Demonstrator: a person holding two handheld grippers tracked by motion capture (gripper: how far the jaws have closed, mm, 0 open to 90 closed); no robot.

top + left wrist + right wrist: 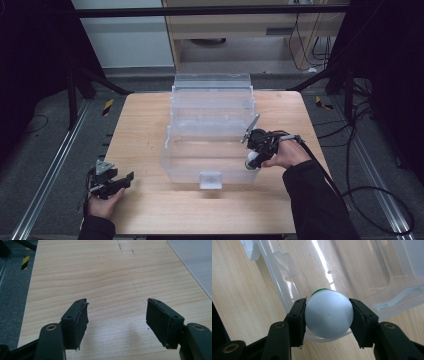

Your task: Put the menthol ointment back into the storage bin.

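Note:
A clear plastic box (210,132) with its lid swung open stands on the middle of the wooden table (145,205). My right gripper (252,161) hangs over the box's front right corner, shut on a white round-bottomed container with a green part behind it (328,316). In the right gripper view the container sits above the box's rim (284,290). My left gripper (122,181) rests low near the table's front left, open, with only bare wood between its pads (77,322).
The box's open lid (212,82) rises at the back of the table. A small clear latch (210,179) juts from the box's front wall. Cables lie on the floor to the right, and metal rails run along both sides.

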